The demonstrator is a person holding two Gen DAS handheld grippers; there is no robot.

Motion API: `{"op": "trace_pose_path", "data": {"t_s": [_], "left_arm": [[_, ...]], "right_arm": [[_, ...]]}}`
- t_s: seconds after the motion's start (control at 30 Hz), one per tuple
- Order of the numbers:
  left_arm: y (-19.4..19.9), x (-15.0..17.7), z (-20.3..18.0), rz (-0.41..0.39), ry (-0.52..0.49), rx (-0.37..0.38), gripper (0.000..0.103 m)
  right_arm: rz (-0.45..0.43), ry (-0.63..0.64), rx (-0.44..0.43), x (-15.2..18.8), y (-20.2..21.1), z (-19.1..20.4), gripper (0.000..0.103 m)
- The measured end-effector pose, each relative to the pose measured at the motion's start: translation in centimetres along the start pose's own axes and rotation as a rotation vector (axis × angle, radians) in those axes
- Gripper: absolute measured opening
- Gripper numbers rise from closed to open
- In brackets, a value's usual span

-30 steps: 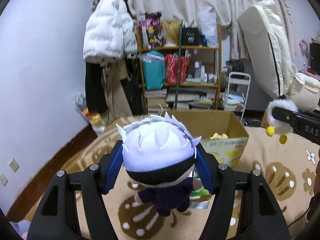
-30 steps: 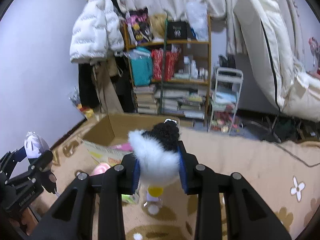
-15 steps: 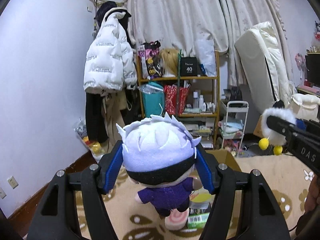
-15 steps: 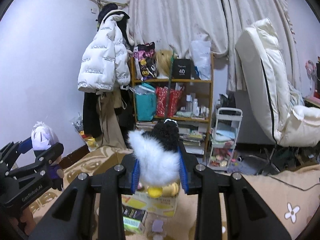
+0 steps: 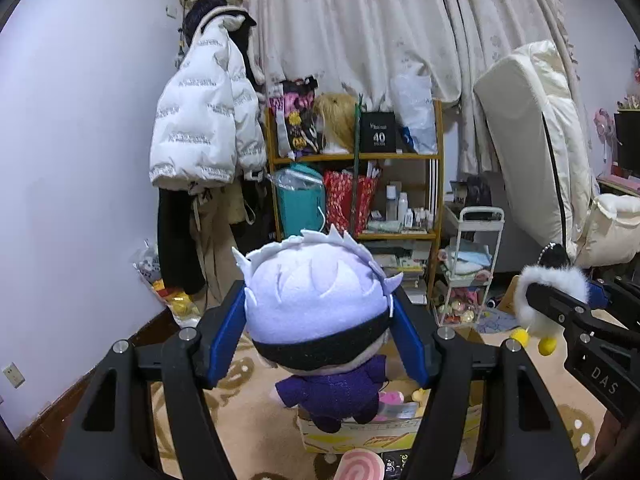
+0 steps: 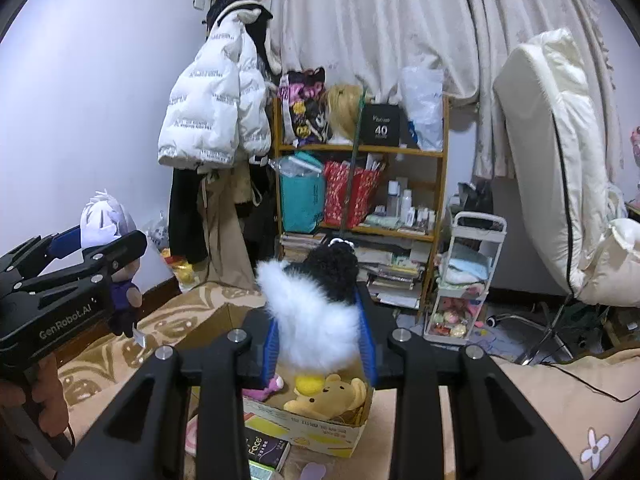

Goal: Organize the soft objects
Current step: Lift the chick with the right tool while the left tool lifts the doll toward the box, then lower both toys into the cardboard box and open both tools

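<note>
My left gripper [image 5: 318, 320] is shut on a plush doll [image 5: 316, 292] with spiky white hair, a black blindfold and a purple body; its blue pads press on the head. In the right wrist view that left gripper [image 6: 100, 238] and its doll [image 6: 105, 218] hang at the left. My right gripper [image 6: 320, 344] is shut on a fluffy white and black toy [image 6: 316, 316] with yellow feet. That right gripper [image 5: 560, 290] and its fluffy toy [image 5: 554, 276] also appear at the right of the left wrist view. Both hang above an open cardboard box [image 6: 308, 430] holding a yellow bear plush [image 6: 334, 394].
The box stands on a brown patterned carpet [image 6: 168, 320] beside a book [image 6: 266, 452] and a pink swirl object [image 5: 360, 466]. Behind are a cluttered wooden shelf [image 6: 360, 148], a white trolley [image 6: 466, 280], a hanging white jacket [image 5: 204, 128] and an upended mattress [image 6: 560, 152].
Both grippers rose and tipped upward, so the box slid to the bottom of each view and more of the wall and curtain shows. Both grips stayed as they were.
</note>
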State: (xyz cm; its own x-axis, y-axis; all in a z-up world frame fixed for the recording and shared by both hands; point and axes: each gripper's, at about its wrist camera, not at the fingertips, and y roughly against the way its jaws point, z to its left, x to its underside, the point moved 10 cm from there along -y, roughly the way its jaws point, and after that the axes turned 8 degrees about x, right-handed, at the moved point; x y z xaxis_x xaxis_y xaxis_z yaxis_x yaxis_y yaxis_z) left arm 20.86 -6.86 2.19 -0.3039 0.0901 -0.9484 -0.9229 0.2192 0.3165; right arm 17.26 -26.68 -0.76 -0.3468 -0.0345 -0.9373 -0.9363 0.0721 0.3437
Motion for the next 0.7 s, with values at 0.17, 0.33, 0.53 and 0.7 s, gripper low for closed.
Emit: {"op": "trace_pose_path", "data": {"t_s": [0.17, 0.33, 0.53, 0.7], "left_arm": [[-2.8, 2.2, 0.0, 0.059, 0.011, 0.008, 0.066], [-5.7, 3.9, 0.7, 0.103, 0.061, 0.017, 0.067], [-8.3, 6.3, -0.2, 0.159, 0.037, 0.076, 0.067], [-9.5, 7.7, -1.1, 0.2, 0.043, 0.112, 0.067]], "right_arm": [[0.067, -0.052, -0.039, 1.6, -3.3, -0.3, 0.035], [0.125, -0.087, -0.055, 3.1, -6.4, -0.6, 0.035], [0.203, -0.092, -0.071, 6.4, -9.0, -1.0, 0.036], [0.249, -0.071, -0.068, 8.5, -10.1, -1.3, 0.036]]}}
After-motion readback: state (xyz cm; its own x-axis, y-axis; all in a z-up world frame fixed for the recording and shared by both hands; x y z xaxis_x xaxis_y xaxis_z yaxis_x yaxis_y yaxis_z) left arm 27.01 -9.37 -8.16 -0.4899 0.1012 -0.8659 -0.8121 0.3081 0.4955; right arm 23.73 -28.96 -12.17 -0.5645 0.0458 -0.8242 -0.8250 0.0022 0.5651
